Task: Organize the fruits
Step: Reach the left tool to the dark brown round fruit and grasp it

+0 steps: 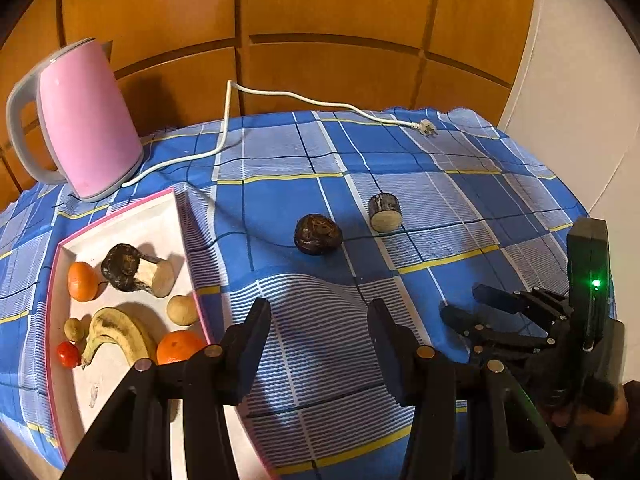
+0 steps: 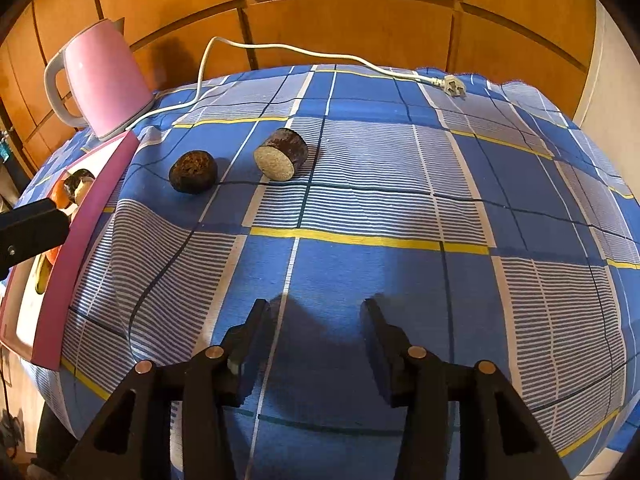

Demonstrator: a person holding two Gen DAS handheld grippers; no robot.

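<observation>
Here, nearest the lens, the black two-finger left gripper (image 1: 320,340) hangs with its jaws apart and nothing between them, over bare blue checked tablecloth (image 1: 420,240); the black two-finger right gripper (image 2: 316,340) likewise stands apart and empty, its jaws just having widened, above the same cloth; in the left view it shows at the right edge, held by a person's hand (image 1: 600,412).

Just left of the left gripper sits the white shallow tray with a pink rim (image 1: 120,216); it holds a spotted yellow banana (image 1: 120,336), two oranges, a small red fruit and other pieces; the banana's long axis runs from its stem, near the tray's close left side, toward the close right corner.

Farther out on the cloth lie the dark brown rounded fruit (image 2: 193,172) and, just beside it, the short dark cylinder with a pale cut face (image 2: 281,154); the cylinder lies on its side, its axis roughly level, the pale face turned toward the right camera.

Behind, a pink electric kettle (image 1: 86,120) stands by the tray, its white cord (image 1: 280,98) trailing across the table.

Risks, as I judge them: the cylinder could roll off when nudged; the round fruit may slip from narrow pads; the wrinkled cloth could snag a finger.
</observation>
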